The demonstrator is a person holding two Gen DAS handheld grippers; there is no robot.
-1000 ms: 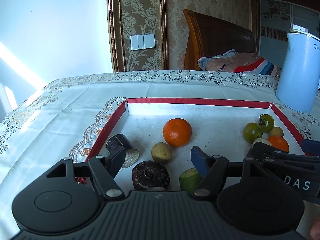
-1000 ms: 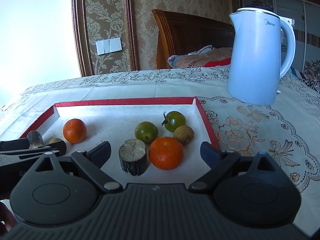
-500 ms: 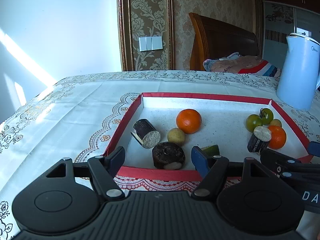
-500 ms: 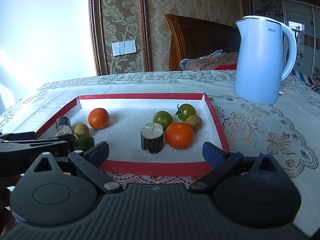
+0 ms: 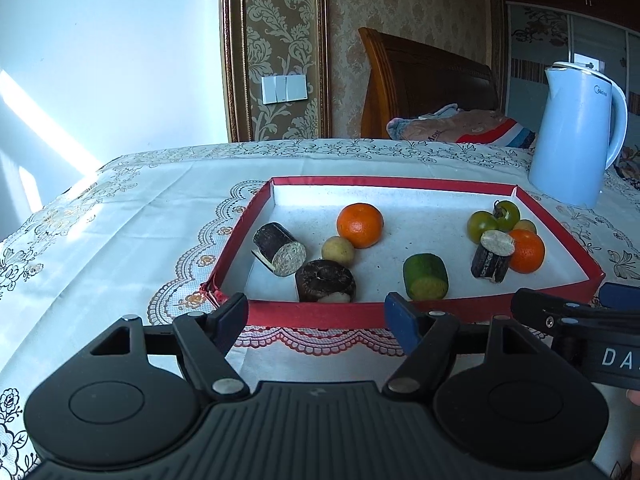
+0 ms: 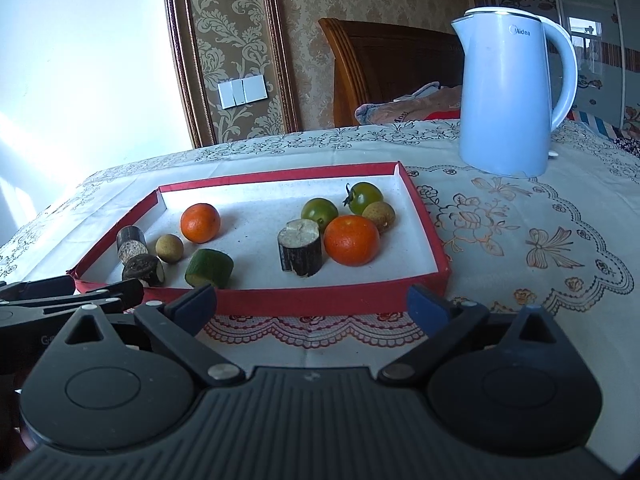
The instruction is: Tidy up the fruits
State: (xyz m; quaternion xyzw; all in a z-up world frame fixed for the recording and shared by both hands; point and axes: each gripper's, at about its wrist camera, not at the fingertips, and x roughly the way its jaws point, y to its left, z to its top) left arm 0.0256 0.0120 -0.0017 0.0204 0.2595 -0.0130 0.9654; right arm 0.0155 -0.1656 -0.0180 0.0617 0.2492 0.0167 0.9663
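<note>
A red-rimmed white tray [image 5: 240, 236] holds two groups. At the left lie an orange [image 5: 359, 225], a small yellowish fruit [image 5: 337, 251], two dark cane pieces [image 5: 279, 248] and a green chunk [image 5: 425, 276]. At the right sit two green tomatoes [image 6: 319, 210], a brown longan [image 6: 379, 216], a second orange [image 6: 351, 240] and an upright cane piece [image 6: 300, 246]. My left gripper [image 5: 316, 312] is open and empty just before the tray's front wall. Beside it, my right gripper [image 6: 314, 302] stands wide open, also empty, in front of the same wall.
A pale blue kettle [image 6: 508, 100] stands behind the tray at the right. An embroidered white tablecloth [image 6: 520, 240] covers the table. A wooden headboard [image 5: 428, 88] and folded bedding lie beyond the far edge.
Both grippers have drawn back from over the tray to in front of its near wall. The right jaws have widened a little. The fruit has stayed in place.
</note>
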